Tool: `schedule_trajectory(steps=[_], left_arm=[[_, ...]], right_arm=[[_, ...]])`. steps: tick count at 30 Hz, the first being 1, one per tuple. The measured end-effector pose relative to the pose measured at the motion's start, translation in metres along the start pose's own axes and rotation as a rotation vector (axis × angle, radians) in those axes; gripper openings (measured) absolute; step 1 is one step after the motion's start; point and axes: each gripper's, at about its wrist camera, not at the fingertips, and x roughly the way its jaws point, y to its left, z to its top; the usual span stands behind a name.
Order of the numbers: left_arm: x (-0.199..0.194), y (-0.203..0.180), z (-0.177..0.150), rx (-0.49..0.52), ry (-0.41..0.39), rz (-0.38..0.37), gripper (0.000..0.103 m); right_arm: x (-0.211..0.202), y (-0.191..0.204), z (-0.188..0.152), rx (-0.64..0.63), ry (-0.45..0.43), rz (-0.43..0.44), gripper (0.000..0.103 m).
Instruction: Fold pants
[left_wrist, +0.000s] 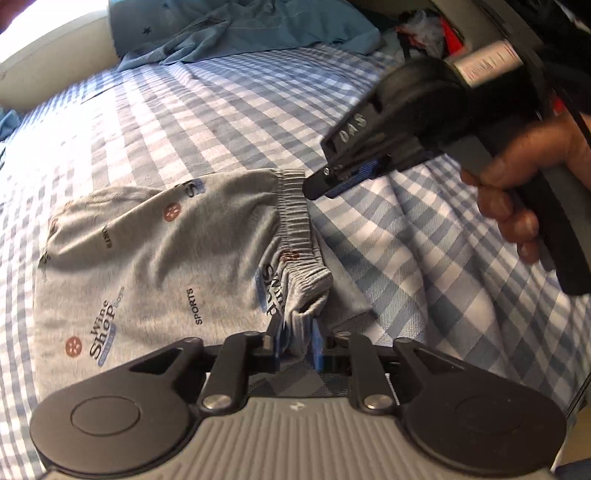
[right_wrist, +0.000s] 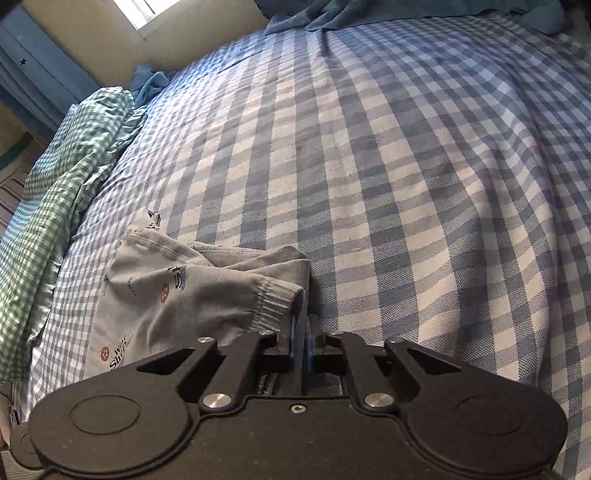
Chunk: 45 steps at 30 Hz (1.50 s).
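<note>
Grey printed pants (left_wrist: 147, 258) lie folded over on the checked bed sheet (left_wrist: 221, 110). Their ribbed waistband (left_wrist: 295, 214) runs from the far corner toward me. My left gripper (left_wrist: 297, 345) is shut on a bunched near end of that waistband, with grey cloth squeezed between the blue pads. My right gripper (left_wrist: 314, 186), held by a person's hand (left_wrist: 524, 184), has its tips at the waistband's far corner. In the right wrist view the pants (right_wrist: 166, 295) lie to the left, and the right gripper (right_wrist: 303, 332) is nearly closed, pinching the grey edge beside the ribbed band.
A blue-and-white checked sheet (right_wrist: 369, 147) covers the bed. Crumpled blue cloth (left_wrist: 240, 33) lies at the far end. A green checked quilt (right_wrist: 55, 184) is heaped along the left edge, near a blue curtain (right_wrist: 29, 81). Assorted clutter (left_wrist: 424, 29) sits beyond the far right corner.
</note>
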Motion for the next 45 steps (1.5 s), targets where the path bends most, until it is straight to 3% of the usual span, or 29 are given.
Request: schedule_trajectory(steps=[2,4,6,10,12,15,17,20,25,29,34,37,41,45], left_arm=[[-0.011,0.008,-0.003,-0.048,-0.020,-0.012,0.056],[-0.025,0.017,-0.008,-0.080,-0.057,0.003,0.064],[-0.035,0.027,-0.010,-0.110,-0.058,0.030,0.067],[-0.049,0.058,-0.027,-0.201,-0.030,0.166,0.086],[-0.052,0.076,-0.035,-0.241,-0.004,0.241,0.087],[-0.053,0.106,-0.041,-0.303,0.034,0.338,0.091],[-0.050,0.125,-0.040,-0.340,0.053,0.398,0.094],[-0.040,0.143,-0.034,-0.382,0.105,0.457,0.094],[-0.044,0.145,-0.039,-0.376,0.139,0.416,0.094],[-0.055,0.140,-0.045,-0.364,0.083,0.368,0.098],[-0.048,0.163,-0.020,-0.407,0.010,0.370,0.099],[-0.036,0.174,-0.005,-0.415,-0.010,0.380,0.099],[-0.016,0.180,-0.004,-0.416,0.028,0.400,0.101],[-0.002,0.181,-0.025,-0.404,0.107,0.410,0.102]], right_arm=[[-0.006,0.005,-0.004,-0.020,-0.008,0.001,0.034],[-0.011,0.013,-0.009,-0.039,-0.015,-0.010,0.046],[-0.015,0.021,-0.015,-0.052,-0.028,-0.033,0.065],[-0.018,0.040,-0.031,-0.062,-0.048,-0.065,0.082],[-0.014,0.051,-0.039,-0.080,-0.048,-0.089,0.088],[-0.004,0.063,-0.051,-0.100,-0.028,-0.150,0.090],[0.003,0.065,-0.060,-0.090,-0.003,-0.240,0.090],[0.003,0.057,-0.077,-0.056,0.003,-0.351,0.099],[0.001,0.046,-0.097,-0.050,0.016,-0.373,0.102],[-0.005,0.045,-0.096,-0.025,0.006,-0.371,0.102],[-0.019,0.071,-0.078,-0.124,-0.140,-0.399,0.102],[-0.007,0.082,-0.057,-0.158,-0.174,-0.393,0.102],[0.016,0.078,-0.031,-0.132,-0.179,-0.386,0.102],[0.035,0.049,-0.029,-0.071,-0.099,-0.522,0.102]])
